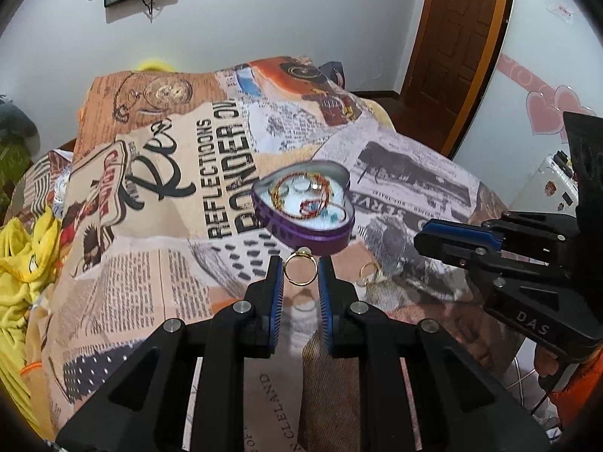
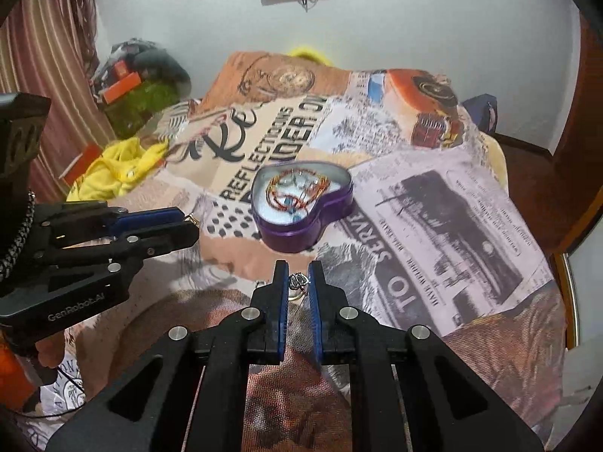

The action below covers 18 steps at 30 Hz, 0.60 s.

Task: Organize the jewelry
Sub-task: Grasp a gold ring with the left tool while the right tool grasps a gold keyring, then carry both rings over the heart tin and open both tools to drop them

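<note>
A purple heart-shaped tin lies open on the printed bedspread and holds red-gold bangles and other jewelry on a white lining. My left gripper is shut on a gold ring and holds it just in front of the tin. My right gripper is shut on a small silver-and-gold ring, also just short of the tin. Each gripper shows from the side in the other's view, the right and the left. More gold rings lie on the bedspread.
The bedspread covers the whole bed. A yellow cloth lies at its left edge. A pile of bags and boxes sits by the curtain. A wooden door stands at the right.
</note>
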Tool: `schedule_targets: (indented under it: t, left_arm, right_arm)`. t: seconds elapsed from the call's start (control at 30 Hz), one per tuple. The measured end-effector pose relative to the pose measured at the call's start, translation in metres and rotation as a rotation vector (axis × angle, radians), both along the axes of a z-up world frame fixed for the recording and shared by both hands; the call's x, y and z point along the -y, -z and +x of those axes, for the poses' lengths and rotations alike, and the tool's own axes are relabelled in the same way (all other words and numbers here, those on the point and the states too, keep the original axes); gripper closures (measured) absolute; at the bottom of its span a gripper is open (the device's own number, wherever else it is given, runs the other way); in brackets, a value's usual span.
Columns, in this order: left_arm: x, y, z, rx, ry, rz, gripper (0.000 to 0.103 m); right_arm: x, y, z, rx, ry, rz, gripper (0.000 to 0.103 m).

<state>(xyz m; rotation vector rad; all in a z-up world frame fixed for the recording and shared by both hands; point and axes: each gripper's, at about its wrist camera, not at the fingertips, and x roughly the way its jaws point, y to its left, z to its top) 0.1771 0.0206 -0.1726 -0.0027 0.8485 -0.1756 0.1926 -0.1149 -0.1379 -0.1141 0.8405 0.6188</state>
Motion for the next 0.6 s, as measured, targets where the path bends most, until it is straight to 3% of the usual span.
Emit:
schedule_targets:
  t: [0.6]
  left_arm:
    - [-0.001, -0.015, 0.036, 0.05, -0.006, -0.003, 0.086]
  right_arm:
    - [-0.004, -0.033, 0.029, 0.088, 0.018, 0.055, 0.094]
